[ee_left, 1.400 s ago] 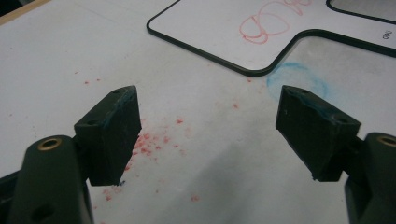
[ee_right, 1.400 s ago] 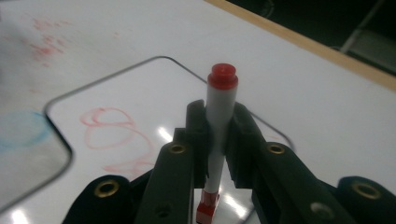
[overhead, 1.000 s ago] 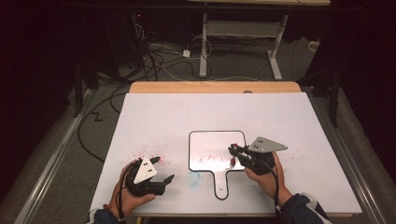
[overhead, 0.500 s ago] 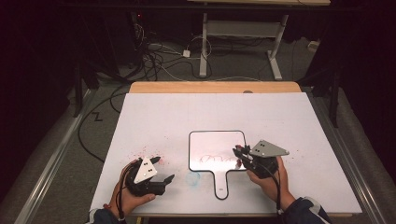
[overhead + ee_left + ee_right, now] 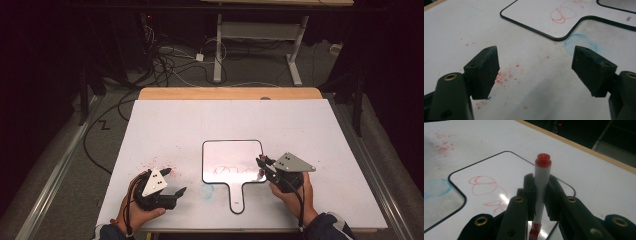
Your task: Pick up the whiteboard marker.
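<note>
A small handled whiteboard (image 5: 232,160) with a black rim lies flat on the white table (image 5: 200,125), with red scribbles (image 5: 486,186) on it. My right gripper (image 5: 261,164) is at the board's right edge, shut on a white marker (image 5: 540,187) with a red end that stands upright between the jaws. The same whiteboard (image 5: 544,15) appears at the top of the left gripper view. My left gripper (image 5: 175,195) rests near the table's front left, open and with nothing in it, its jaws wide apart over red specks.
Red marker specks (image 5: 157,162) and a faint blue smudge (image 5: 206,191) mark the table surface near the board. Beyond the wooden far edge (image 5: 230,93) lie tangled cables (image 5: 165,60) and white table legs (image 5: 295,55) on the floor.
The right gripper with the marker has shifted slightly along the board's right side and tilted. The left gripper has stayed put and open.
</note>
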A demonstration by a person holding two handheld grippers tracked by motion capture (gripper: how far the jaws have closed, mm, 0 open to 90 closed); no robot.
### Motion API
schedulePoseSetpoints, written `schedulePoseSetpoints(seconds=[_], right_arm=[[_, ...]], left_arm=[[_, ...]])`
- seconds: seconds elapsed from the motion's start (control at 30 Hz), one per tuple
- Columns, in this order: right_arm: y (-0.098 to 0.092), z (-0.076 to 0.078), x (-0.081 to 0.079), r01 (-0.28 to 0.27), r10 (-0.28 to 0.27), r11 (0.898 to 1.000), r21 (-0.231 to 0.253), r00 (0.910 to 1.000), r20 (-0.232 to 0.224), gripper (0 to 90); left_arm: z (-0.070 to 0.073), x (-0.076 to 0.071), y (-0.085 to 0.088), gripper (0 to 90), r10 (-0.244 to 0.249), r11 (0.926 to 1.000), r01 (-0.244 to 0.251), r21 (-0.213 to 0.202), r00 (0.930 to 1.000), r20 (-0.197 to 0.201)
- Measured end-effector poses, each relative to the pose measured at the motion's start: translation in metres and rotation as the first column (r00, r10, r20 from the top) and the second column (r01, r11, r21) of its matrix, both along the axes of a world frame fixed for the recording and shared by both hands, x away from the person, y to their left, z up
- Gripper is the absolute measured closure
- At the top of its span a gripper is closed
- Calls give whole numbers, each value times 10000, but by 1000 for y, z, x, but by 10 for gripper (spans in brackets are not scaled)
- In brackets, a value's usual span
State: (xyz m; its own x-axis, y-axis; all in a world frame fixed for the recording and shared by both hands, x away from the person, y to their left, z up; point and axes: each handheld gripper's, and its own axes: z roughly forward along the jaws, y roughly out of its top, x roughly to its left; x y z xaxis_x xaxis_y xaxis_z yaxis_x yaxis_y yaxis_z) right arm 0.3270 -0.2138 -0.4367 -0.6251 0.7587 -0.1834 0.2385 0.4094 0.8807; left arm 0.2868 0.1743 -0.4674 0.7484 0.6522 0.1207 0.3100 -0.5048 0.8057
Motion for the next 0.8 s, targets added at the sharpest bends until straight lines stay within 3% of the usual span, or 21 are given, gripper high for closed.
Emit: schedulePoseSetpoints(seconds=[0.1,0.23,0.43,0.5,0.57,0.67,0.73,0.8], right_arm=[[2,-2,2,-66,65,9996,286,10000,39,820],[19,-5,8,-280,341,9910,1311,9984,-448,820],[57,-9,4,-1418,1489,9791,1456,9881,-394,820],[65,-8,1,-1555,1582,9824,1031,9872,-185,820],[62,-7,2,-1503,1529,9845,899,9880,-229,820],[51,-5,9,-899,896,9958,148,9958,187,820],[38,-4,19,-413,412,9984,378,9991,49,820],[30,-3,25,-29,27,9996,277,10000,89,820]], left_arm=[[1,1,-2,210,-64,10000,64,-13,10000,10],[0,3,-2,210,-79,10000,79,-30,9999,-62],[-1,3,-1,210,-76,10000,76,-33,9999,-89],[-1,3,0,210,-54,10000,53,-72,9999,-99],[-1,2,0,211,-45,10000,44,-73,9999,-95],[-1,2,0,211,4,10000,-5,-55,10000,-93],[-1,2,0,211,40,10000,-40,-46,10000,-31],[-1,2,0,211,20,10000,-21,-72,10000,-34]])
